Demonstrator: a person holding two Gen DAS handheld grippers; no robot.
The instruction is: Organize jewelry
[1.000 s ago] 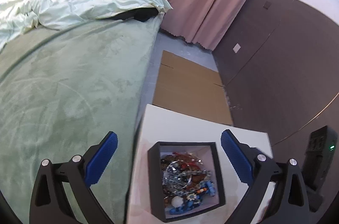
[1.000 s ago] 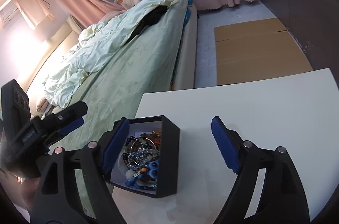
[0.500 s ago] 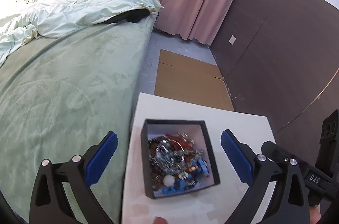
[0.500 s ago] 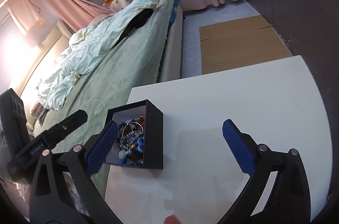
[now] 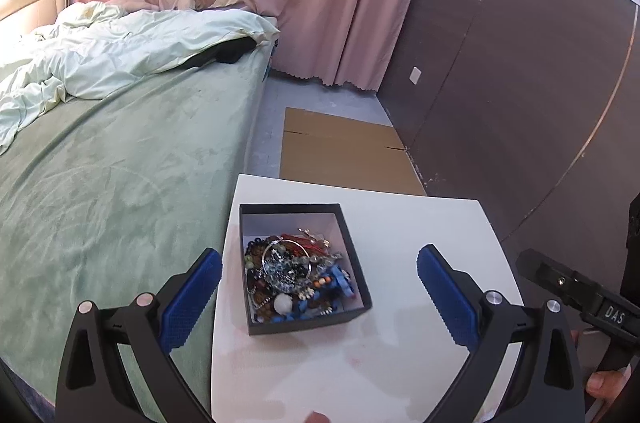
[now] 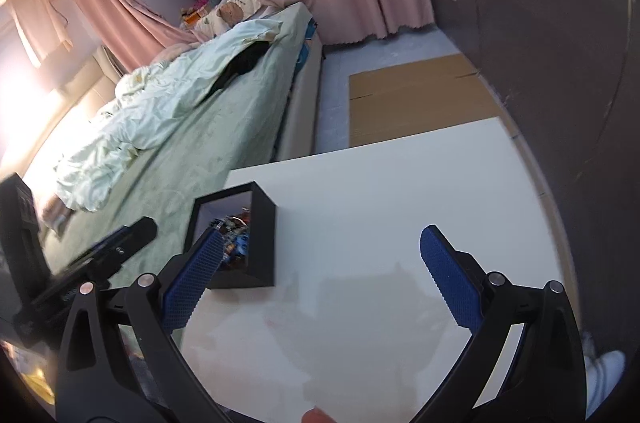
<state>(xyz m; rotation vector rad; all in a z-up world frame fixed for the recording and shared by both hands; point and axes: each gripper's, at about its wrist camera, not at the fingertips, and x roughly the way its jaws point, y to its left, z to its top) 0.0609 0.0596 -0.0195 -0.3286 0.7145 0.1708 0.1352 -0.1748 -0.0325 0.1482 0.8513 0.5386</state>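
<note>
On the white worktop, near its bed-side edge, the black box of tangled jewelry is sitting; both the left claw and right claw are hovering spread apart, gripping nothing, the right having just been opening.

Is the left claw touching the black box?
Apart. In the left wrist view the left claw stands wide open, and the black box sits on the white table with gaps on both sides.

matt black box, smooth white table
</note>
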